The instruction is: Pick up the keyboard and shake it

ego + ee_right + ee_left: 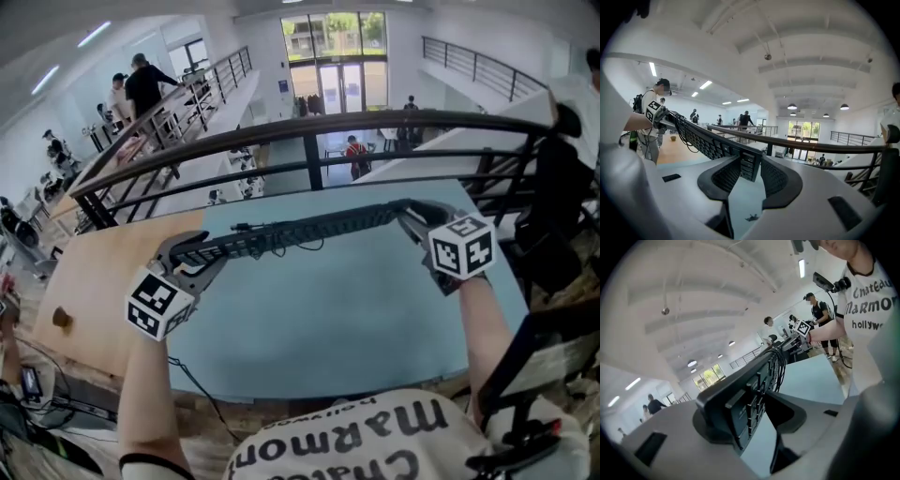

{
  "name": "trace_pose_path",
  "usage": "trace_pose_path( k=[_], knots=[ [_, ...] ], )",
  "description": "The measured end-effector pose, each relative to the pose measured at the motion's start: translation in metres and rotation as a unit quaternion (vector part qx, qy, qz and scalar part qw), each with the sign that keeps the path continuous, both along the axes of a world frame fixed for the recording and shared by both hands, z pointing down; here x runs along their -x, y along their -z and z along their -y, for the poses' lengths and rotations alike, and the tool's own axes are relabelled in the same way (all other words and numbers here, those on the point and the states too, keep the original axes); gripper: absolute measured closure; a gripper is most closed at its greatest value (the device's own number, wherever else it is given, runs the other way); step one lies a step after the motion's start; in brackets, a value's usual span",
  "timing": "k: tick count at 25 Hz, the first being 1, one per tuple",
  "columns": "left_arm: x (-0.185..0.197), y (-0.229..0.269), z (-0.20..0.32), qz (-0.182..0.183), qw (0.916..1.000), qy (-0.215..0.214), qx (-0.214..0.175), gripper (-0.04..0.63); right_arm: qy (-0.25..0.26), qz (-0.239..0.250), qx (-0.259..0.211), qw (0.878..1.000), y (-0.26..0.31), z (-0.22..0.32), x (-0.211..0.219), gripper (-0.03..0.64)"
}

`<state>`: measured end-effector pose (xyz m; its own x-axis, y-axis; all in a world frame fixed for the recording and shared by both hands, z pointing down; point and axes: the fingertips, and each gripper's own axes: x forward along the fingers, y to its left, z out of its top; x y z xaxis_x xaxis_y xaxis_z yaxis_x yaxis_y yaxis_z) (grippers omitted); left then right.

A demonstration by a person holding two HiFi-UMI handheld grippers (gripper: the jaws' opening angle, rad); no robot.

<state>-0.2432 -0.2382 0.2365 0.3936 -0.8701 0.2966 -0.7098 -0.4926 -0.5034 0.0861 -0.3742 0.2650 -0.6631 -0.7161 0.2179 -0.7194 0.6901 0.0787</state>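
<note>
Pickup's done. Your left gripper (pixel 194 255) is clamped on the left end of the keyboard (pixel 309 230) and your right gripper (pixel 413 217) on its right end. Both sets of jaws are partway closed, with the pads pressing on the body. The keyboard is clear of the table (pixel 328 328), turned up on edge above the table's far edge. Only the shake is left. Both grips look solid enough for it.
</note>
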Motion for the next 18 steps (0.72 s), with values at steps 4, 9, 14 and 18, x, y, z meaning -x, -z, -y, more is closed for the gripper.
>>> trace_pose_path(
  k=[4,9,14,18],
  knots=[
    [-0.014,0.045,0.007,0.067,0.9924,-0.015,-0.103,0.395,-0.020,0.003,-0.069,0.997,0.033,0.013,-0.011,0.467],
    [-0.041,0.092,-0.002,0.176,0.9631,-0.047,-0.198,0.399,-0.048,0.032,-0.105,0.993,0.057,0.018,-0.027,0.476],
    [-0.080,0.132,-0.011,0.257,0.9281,-0.072,-0.259,0.403,-0.066,0.062,-0.127,0.988,0.087,0.022,-0.056,0.474],
    [-0.099,0.149,-0.019,0.281,0.9110,-0.075,-0.292,0.405,-0.066,0.072,-0.153,0.983,0.102,0.018,-0.072,0.476]
  ],
)
